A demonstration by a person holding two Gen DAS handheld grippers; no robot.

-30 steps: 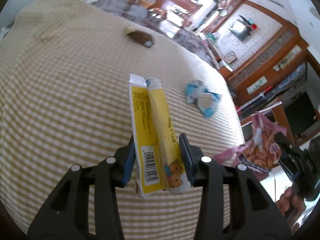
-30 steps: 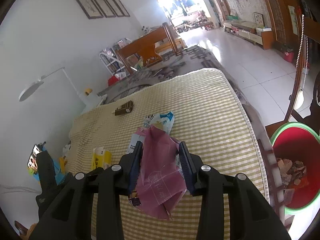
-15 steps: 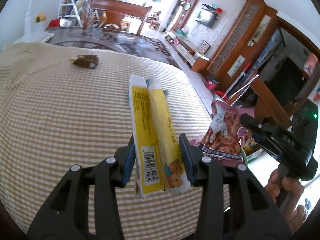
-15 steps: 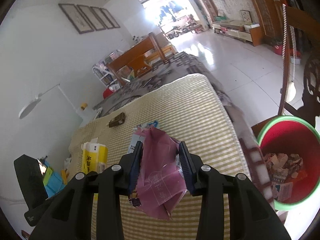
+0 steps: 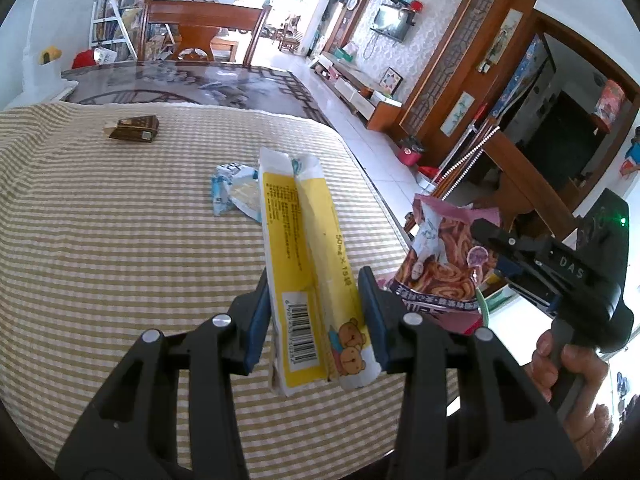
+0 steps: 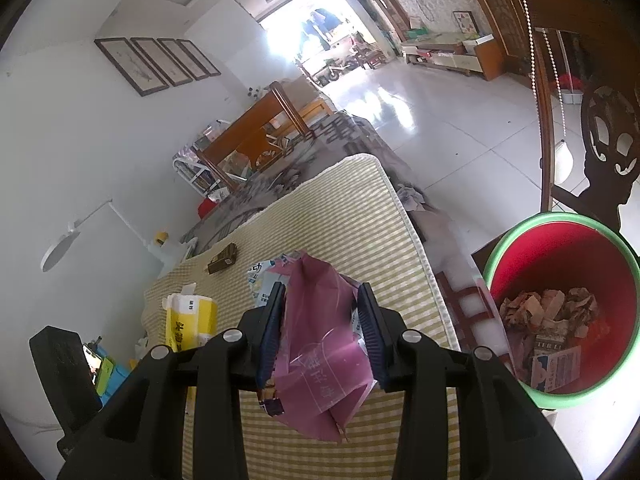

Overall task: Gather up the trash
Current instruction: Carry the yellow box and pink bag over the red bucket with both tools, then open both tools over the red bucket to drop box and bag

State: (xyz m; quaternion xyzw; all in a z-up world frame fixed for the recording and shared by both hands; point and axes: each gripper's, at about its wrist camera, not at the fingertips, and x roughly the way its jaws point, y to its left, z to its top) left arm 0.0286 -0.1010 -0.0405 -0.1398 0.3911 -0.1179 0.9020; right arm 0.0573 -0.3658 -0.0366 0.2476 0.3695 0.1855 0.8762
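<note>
My left gripper (image 5: 316,312) is shut on a flattened yellow carton (image 5: 306,264) with a barcode and bear print, held above the checked tablecloth (image 5: 120,240). My right gripper (image 6: 320,328) is shut on a pink snack bag (image 6: 320,352). In the left wrist view that snack bag (image 5: 444,260) hangs past the table's right edge, with the right gripper (image 5: 500,248) clamped on it. A red bin (image 6: 560,240) with a green rim, holding crumpled trash, stands on the floor to the right. A blue-white wrapper (image 5: 232,196) and a small brown box (image 5: 134,129) lie on the table.
A yellow tissue pack (image 6: 192,320) sits at the table's left end. A dark wooden chair (image 6: 600,132) stands behind the bin. Beyond the cloth, the table's glass top (image 5: 180,84) continues towards a wooden chair. White tiled floor (image 6: 460,120) stretches to the right.
Both grippers, still holding their items, have moved right across the table towards its edge. The bin now looms larger in the right wrist view, and the left view has rolled level.
</note>
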